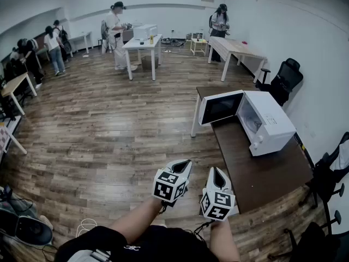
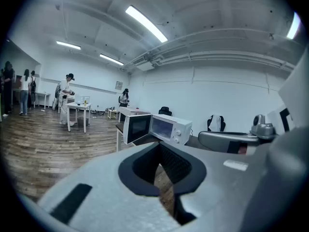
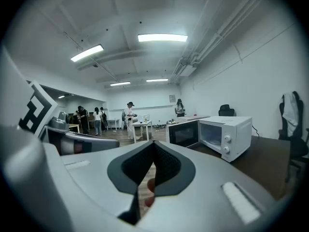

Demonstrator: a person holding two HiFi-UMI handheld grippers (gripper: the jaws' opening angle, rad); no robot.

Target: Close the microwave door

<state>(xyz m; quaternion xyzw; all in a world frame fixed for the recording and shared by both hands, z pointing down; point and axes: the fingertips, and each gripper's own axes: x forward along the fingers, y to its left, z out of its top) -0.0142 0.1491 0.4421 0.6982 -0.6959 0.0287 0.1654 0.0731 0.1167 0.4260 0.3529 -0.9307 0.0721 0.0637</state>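
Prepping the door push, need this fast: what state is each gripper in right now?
The left gripper is closed, with nothing between its jaws.
The right gripper is closed, with nothing between its jaws.

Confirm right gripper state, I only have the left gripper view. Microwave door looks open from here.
Observer: The right gripper is shut, pads together, nothing held.
Operator: Where are both grippers relative to the table?
Observer: In the head view both sit toward the near end of the table, well short of the microwave. The right one is close to the table's left edge; the left gripper is out over the floor.
Operator: Door swing?
Observer: From above, the door stands roughly square to the microwave's front, with its free edge out near the table's left edge.
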